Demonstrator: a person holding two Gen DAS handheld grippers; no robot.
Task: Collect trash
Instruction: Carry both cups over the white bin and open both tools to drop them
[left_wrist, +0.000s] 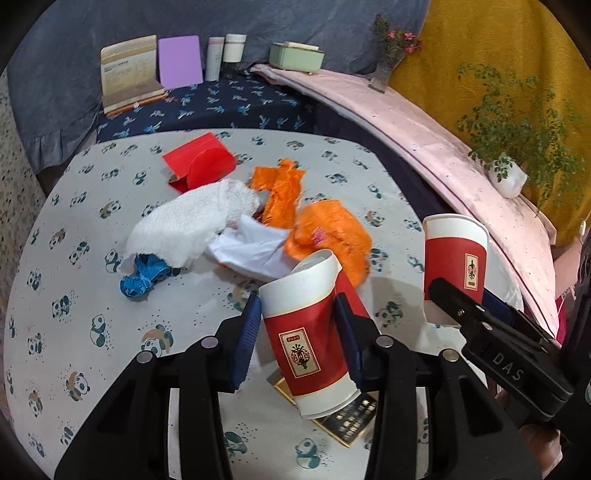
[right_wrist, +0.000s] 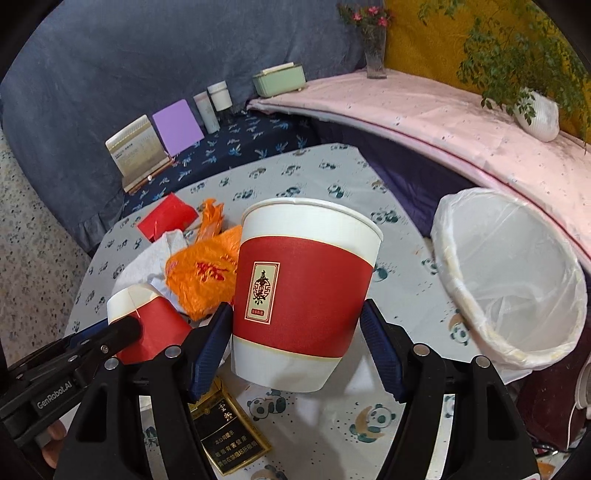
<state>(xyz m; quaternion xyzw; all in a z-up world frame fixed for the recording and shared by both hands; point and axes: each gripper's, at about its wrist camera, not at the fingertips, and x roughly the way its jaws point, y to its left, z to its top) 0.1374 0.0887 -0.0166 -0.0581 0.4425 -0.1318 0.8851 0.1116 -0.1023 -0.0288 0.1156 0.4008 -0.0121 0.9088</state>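
Observation:
My left gripper is shut on a squashed red and white paper cup, held above the panda-print table. My right gripper is shut on a second, intact red and white paper cup; that cup also shows at the right in the left wrist view. A trash pile lies mid-table: white fleece cloth, crumpled white paper, orange plastic bag, orange scraps, blue scrap, red folded card. A black and gold cigarette box lies below the cups.
A white bin lined with a clear bag stands at the table's right edge. Behind are a navy-covered shelf with a calendar, purple card, two jars, a green box, a vase and a potted plant.

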